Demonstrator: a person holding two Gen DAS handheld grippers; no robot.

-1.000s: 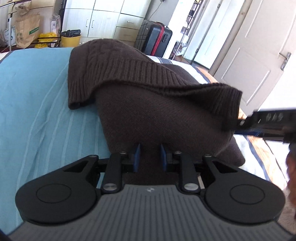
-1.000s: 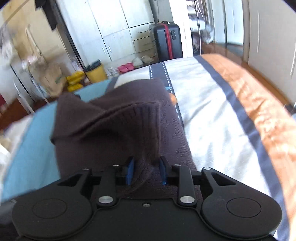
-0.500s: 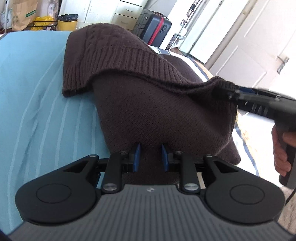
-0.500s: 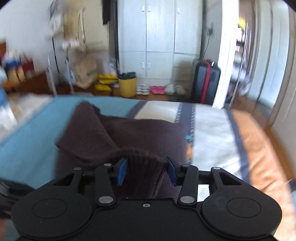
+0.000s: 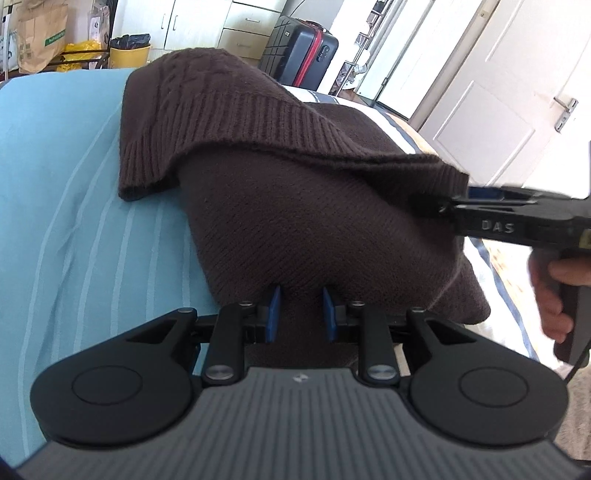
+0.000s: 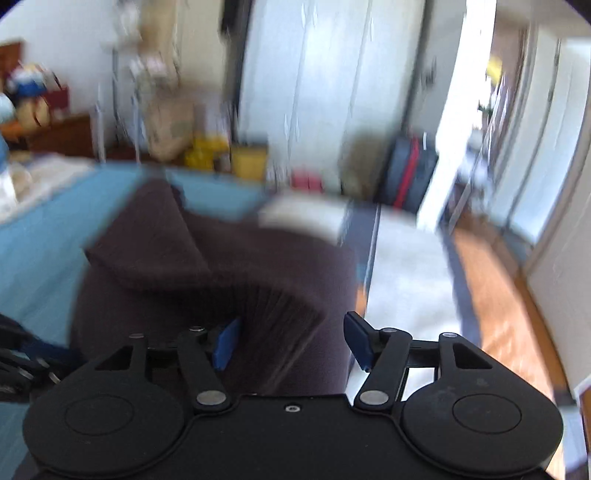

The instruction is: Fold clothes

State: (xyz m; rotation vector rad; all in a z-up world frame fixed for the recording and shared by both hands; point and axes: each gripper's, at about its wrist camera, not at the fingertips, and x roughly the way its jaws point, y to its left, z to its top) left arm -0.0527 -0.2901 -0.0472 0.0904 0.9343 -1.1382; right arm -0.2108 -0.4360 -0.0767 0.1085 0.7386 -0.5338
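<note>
My left gripper (image 5: 300, 313) sits low over the near edge of the brown sweater (image 5: 295, 206), its blue pads (image 5: 274, 314) a narrow gap apart with knit fabric running between them; I cannot tell whether they actually pinch it. The sweater lies heaped on the bed (image 5: 74, 221), spreading from my fingers toward 12 o'clock, with the light blue striped cover at 9 o'clock. A ribbed hem (image 5: 229, 122) is folded over the top of the pile, running from 10 o'clock across to 3 o'clock.

At 3 o'clock in the left wrist view my right gripper (image 5: 448, 206) meets the end of that ribbed hem, with my hand (image 5: 554, 288) wrapped round its handle below. From its own blurred camera, the right gripper (image 6: 291, 341) has its jaws spread wide; the ribbed edge (image 6: 280, 314) lies between them, against the left pad and clear of the right one, so nothing is clamped.

Beyond the bed, at 12 o'clock, stand a black suitcase (image 5: 299, 51) with a red stripe and white cupboards (image 5: 255, 18); a yellow bin (image 5: 129, 53) sits at 11 o'clock, a white door (image 5: 498, 96) at 2 o'clock
</note>
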